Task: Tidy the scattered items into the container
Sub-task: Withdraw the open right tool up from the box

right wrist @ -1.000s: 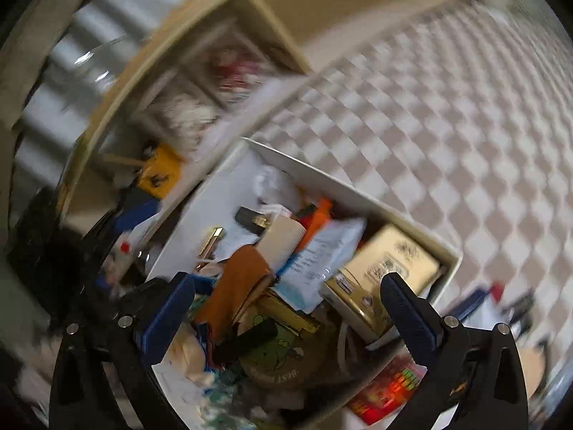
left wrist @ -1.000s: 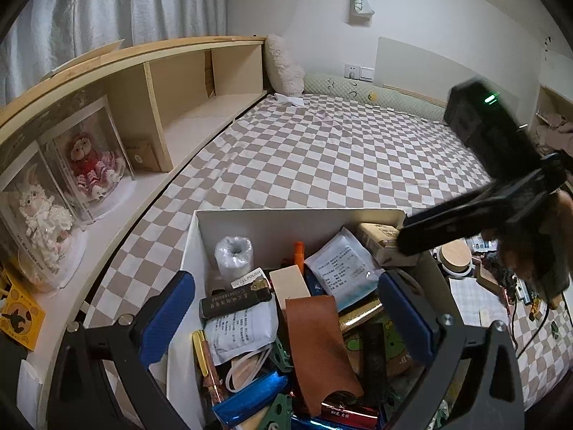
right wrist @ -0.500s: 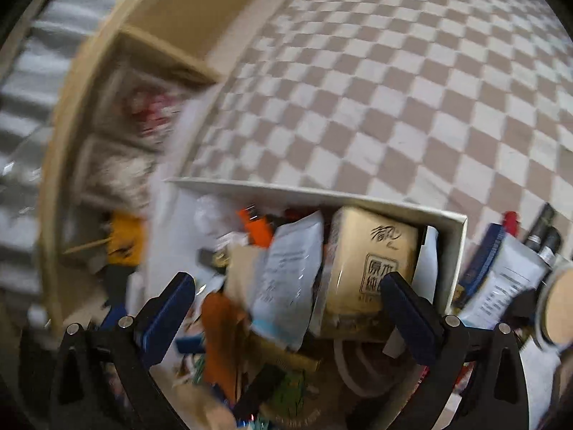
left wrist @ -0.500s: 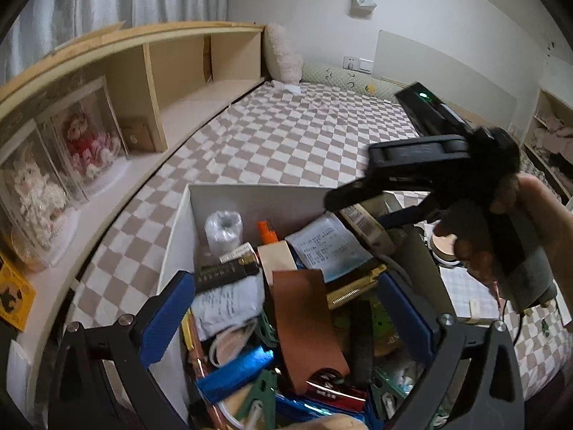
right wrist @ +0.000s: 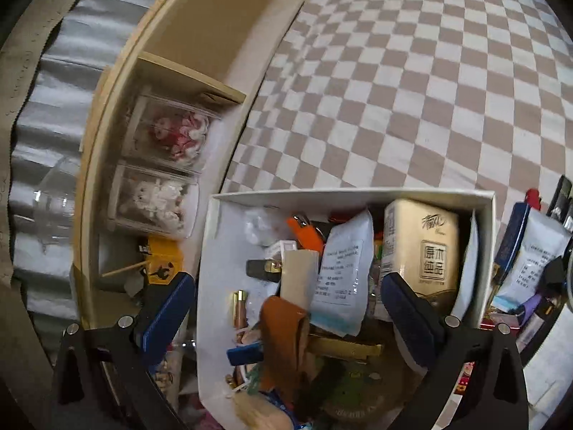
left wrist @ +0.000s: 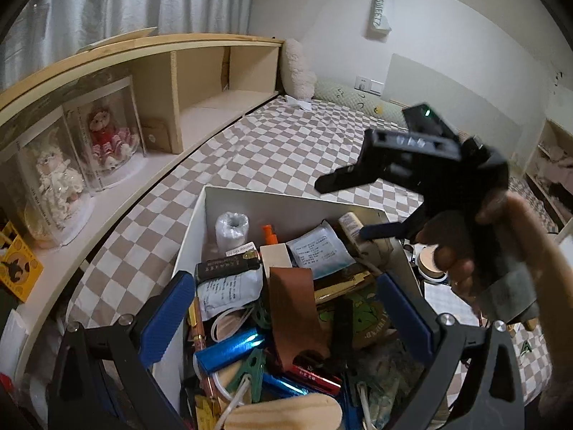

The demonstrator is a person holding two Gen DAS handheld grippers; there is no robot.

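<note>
Both grippers are hovering over the white box [right wrist: 215,251], which is sitting on the checkered bed [right wrist: 412,82] near its shelf-side edge; the left gripper [left wrist: 286,308] is showing its blue fingers [left wrist: 166,313] wide apart with nothing between them; the right gripper [right wrist: 286,308] is also standing with fingers [right wrist: 408,317] apart and empty. In the left wrist view the right gripper [left wrist: 361,208] is hanging above the box's right wall, a hand [left wrist: 476,247] wrapping its handle.

The box is packed full: a gold tissue pack [right wrist: 420,247] is standing against the far right corner; a white printed sachet [right wrist: 343,268] is lying just beside it, toward the middle; an orange-capped item [right wrist: 304,233] and a clear plastic roll [left wrist: 232,227] are sitting by the far wall; a tan leather strap [left wrist: 295,308] is draping across the centre, touching a cream block [right wrist: 299,277]; a black bar with gold print [left wrist: 225,267], a shiny blue tube [left wrist: 229,349] and green clips [left wrist: 250,367] are lying nearer the camera.

Outside the box's right wall more things are lying on the bed: another white sachet [right wrist: 537,254], a dark blue packet [right wrist: 514,240], a red-capped item [right wrist: 533,197] and a round tape roll [left wrist: 431,261]; the wooden shelf [left wrist: 200,82] beside the bed is holding two boxed dolls [left wrist: 104,136].
</note>
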